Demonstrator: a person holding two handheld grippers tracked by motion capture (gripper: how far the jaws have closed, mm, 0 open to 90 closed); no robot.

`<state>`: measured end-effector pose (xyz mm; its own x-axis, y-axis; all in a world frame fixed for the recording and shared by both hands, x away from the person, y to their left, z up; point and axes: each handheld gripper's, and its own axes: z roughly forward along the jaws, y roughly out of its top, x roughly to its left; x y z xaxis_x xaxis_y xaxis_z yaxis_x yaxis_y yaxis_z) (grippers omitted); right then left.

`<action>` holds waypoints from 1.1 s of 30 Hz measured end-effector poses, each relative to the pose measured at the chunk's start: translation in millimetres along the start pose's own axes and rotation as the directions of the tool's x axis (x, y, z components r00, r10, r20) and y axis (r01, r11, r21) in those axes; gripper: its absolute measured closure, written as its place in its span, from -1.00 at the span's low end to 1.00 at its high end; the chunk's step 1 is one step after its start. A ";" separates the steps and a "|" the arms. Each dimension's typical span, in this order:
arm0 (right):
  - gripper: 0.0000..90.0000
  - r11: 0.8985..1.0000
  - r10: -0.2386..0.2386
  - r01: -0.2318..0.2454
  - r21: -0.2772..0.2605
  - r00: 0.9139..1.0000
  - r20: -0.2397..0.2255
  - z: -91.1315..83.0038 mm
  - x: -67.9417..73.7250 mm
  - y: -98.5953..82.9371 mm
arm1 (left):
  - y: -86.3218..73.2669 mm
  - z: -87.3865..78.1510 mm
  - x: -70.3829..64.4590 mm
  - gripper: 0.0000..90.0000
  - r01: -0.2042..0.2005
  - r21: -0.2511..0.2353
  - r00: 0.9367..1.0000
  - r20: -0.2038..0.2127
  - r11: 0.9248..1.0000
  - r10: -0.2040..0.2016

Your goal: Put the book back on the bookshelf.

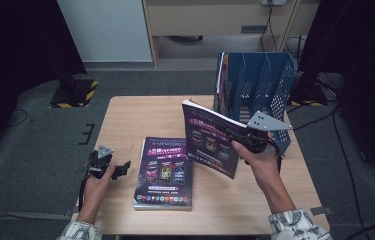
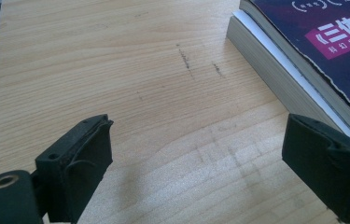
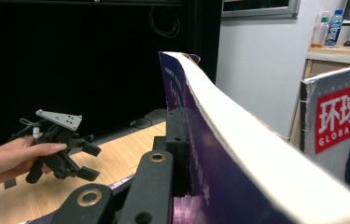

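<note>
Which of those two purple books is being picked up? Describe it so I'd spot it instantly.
Start at the blue mesh file rack at the table's far right. Just in front, the right gripper holds the lifted book tilted in the air, unlike its twin, the flat book.

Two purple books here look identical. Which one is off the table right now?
The purple book clamped in the right gripper, held tilted in the air beside the blue file rack. Its twin lies flat on the table, near the open left gripper.

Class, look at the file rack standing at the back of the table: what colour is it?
The file rack is blue, with perforated mesh walls; the high view shows it best.
</note>
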<state>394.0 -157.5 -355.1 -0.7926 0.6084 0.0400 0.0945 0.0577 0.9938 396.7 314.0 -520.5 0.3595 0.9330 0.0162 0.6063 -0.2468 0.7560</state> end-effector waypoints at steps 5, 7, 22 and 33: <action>0.83 1.000 0.008 -0.008 0.001 1.000 0.009 -4.9 -3.2 -2.9 | -0.1 0.3 0.0 -0.83 -0.001 0.000 1.000 0.000 1.000 0.001; 0.83 1.000 0.010 -0.010 0.000 1.000 0.012 -7.1 -4.3 -3.7 | -0.2 0.5 -0.1 -0.83 -0.002 0.001 1.000 -0.001 1.000 0.002; 0.83 1.000 0.016 -0.016 -0.007 0.999 0.028 -23.9 -8.6 -7.2 | -2.9 1.7 4.9 -0.83 0.007 0.019 1.000 -0.012 1.000 -0.007; 0.83 1.000 0.026 -0.026 -0.006 0.998 0.059 -42.6 -15.3 -12.0 | -5.7 7.4 2.2 -0.85 -0.011 0.064 1.000 -0.009 0.998 0.012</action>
<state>379.3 -201.3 -363.2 -0.7532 0.6550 0.0599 0.1112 0.0370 0.9931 399.3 315.5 -529.6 0.3601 0.9324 0.0308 0.6463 -0.2732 0.7125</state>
